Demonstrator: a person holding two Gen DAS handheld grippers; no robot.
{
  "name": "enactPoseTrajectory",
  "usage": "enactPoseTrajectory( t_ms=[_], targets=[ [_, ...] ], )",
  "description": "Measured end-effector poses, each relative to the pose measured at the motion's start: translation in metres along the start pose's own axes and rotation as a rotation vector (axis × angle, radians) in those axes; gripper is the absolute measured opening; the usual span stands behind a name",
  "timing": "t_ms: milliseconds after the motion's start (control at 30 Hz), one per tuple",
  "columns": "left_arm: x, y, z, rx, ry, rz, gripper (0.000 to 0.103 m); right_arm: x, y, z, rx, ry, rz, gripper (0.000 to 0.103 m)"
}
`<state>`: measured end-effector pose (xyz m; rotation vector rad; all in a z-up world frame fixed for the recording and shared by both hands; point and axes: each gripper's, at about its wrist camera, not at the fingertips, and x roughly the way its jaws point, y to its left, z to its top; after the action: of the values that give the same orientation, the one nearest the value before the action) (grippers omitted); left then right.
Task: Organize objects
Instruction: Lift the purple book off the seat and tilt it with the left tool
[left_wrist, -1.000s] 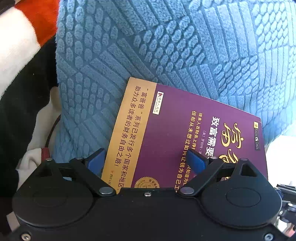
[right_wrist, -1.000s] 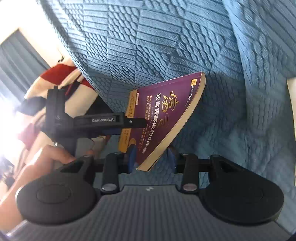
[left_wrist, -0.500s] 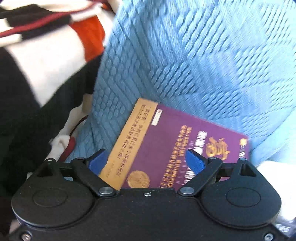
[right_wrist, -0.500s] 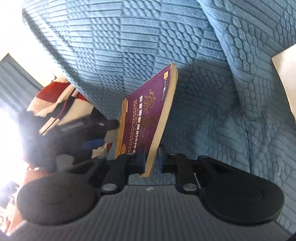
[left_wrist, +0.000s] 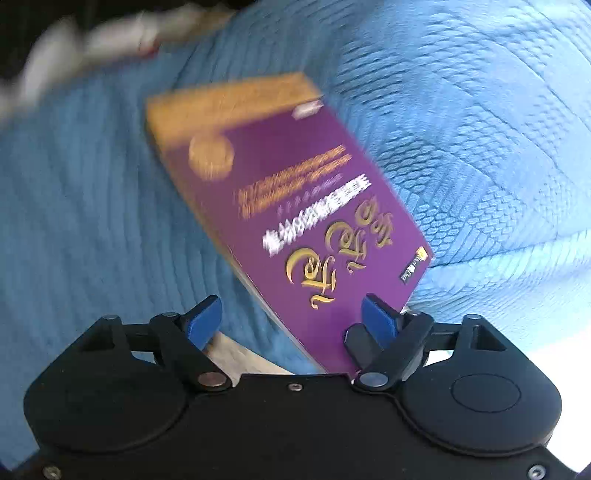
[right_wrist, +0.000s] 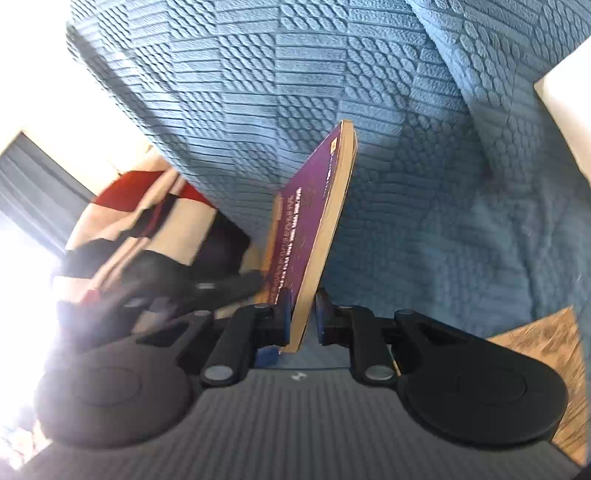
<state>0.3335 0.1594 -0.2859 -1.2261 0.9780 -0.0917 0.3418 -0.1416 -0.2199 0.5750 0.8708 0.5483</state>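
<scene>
A purple paperback book (left_wrist: 314, 221) with gold lettering and a gold band stands slanted over a blue textured blanket (left_wrist: 480, 147). In the right wrist view the book (right_wrist: 314, 221) is seen edge-on. My right gripper (right_wrist: 303, 317) is shut on its lower corner, one pad on the cover and one by the page edge. My left gripper (left_wrist: 291, 317) is open with its jaws closing. The book's near corner lies between its blue pads; the right pad (left_wrist: 378, 319) is against the cover and the left pad (left_wrist: 203, 317) stands apart from it. The left wrist view is blurred.
The blue blanket (right_wrist: 406, 184) covers a bulky cushion behind the book. A red, white and black striped cloth (right_wrist: 147, 206) lies to the left, beside a glaring window. A white object (right_wrist: 565, 110) sits at the upper right, and a wooden surface (right_wrist: 546, 347) shows at the lower right.
My right gripper has closed from a loose hold to a firm one on the book's corner. The left gripper rolled, so the book's gold band now points away, and its jaws narrowed.
</scene>
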Motion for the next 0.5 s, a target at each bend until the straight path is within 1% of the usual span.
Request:
enactPoseTrajectory(
  t_ms=[67, 167, 233, 267, 333, 400, 433, 467, 500],
  targets=[
    [0.007, 0.012, 0.003, -0.103, 0.015, -0.059, 0.075, -0.002, 0.003, -0.005, 0.006, -0.001, 0.005, 0.016],
    [0.019, 0.021, 0.006, -0.174, 0.059, -0.113, 0.074, -0.003, 0.007, -0.011, 0.009, 0.006, 0.007, 0.016],
    [0.022, 0.024, 0.008, -0.209, 0.075, -0.152, 0.063, -0.004, 0.007, -0.015, 0.023, 0.012, 0.01, 0.016],
    [0.023, 0.024, 0.008, -0.222, 0.078, -0.16, 0.061, -0.004, 0.007, -0.016, 0.033, 0.016, 0.014, 0.016],
    [0.027, 0.027, 0.011, -0.231, 0.079, -0.15, 0.057, -0.005, 0.007, -0.019, 0.039, 0.012, 0.017, 0.016],
    [0.029, 0.03, 0.014, -0.237, 0.082, -0.135, 0.045, -0.005, 0.008, -0.02, 0.019, 0.006, -0.002, 0.017],
    [0.029, 0.031, 0.015, -0.237, 0.079, -0.123, 0.043, -0.005, 0.008, -0.02, 0.011, 0.009, -0.014, 0.018],
    [0.027, 0.03, 0.015, -0.227, 0.075, -0.108, 0.038, -0.004, 0.006, -0.02, 0.019, 0.017, -0.014, 0.018],
    [0.02, 0.029, 0.013, -0.208, 0.071, -0.091, 0.032, -0.003, 0.003, -0.019, 0.036, 0.027, -0.01, 0.019]
  ],
)
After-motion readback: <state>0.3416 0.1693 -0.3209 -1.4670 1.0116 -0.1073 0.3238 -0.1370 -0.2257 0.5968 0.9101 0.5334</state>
